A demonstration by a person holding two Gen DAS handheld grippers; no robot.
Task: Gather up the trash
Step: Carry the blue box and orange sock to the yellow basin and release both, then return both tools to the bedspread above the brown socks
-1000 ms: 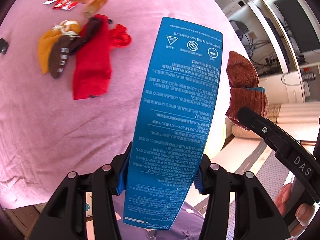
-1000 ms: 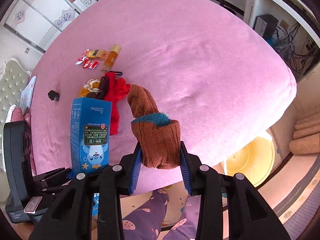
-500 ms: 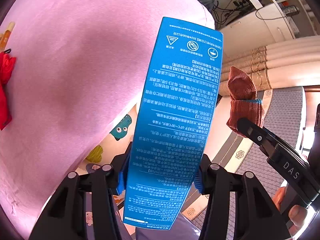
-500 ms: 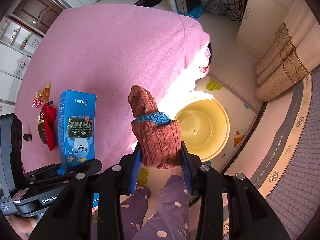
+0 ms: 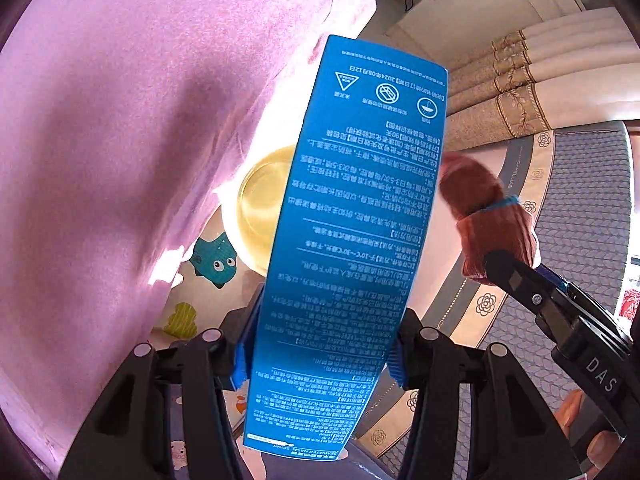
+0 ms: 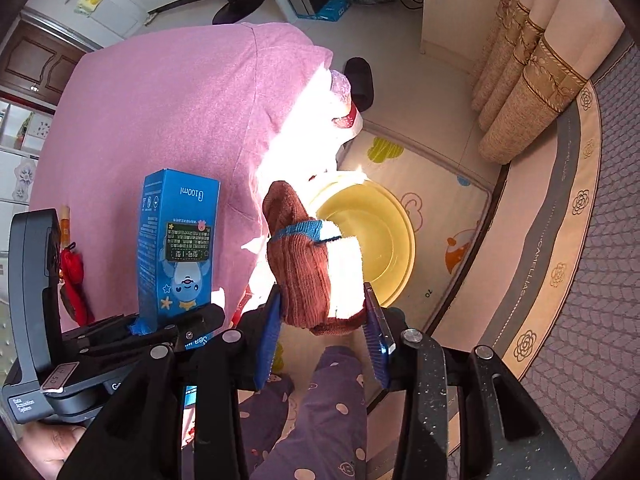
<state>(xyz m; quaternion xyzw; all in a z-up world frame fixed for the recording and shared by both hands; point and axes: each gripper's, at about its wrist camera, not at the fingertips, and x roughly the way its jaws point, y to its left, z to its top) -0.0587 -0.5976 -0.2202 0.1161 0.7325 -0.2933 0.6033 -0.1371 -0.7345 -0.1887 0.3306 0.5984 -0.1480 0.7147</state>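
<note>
My left gripper (image 5: 320, 354) is shut on a tall blue carton (image 5: 352, 220) printed with white text and holds it upright in the air. The carton also shows in the right wrist view (image 6: 178, 244). My right gripper (image 6: 324, 332) is shut on a rolled brown sock with a blue band (image 6: 308, 264), which also shows in the left wrist view (image 5: 488, 216). Both are held past the edge of the pink bed (image 6: 168, 112), above a yellow basin (image 6: 380, 232) on the floor. The carton hides part of the basin (image 5: 260, 204) in the left wrist view.
A cartoon play mat (image 6: 448, 208) lies under the basin. Beige curtains (image 6: 524, 80) hang at the right. A grey patterned rug (image 6: 592, 280) covers the floor to the right. Red and dark socks (image 6: 72, 280) lie on the bed at the left. My legs in purple trousers (image 6: 320, 420) are below.
Both grippers have swung away from the bed top toward its corner and the floor. The yellow basin has come into view under them. Both still hold their objects.
</note>
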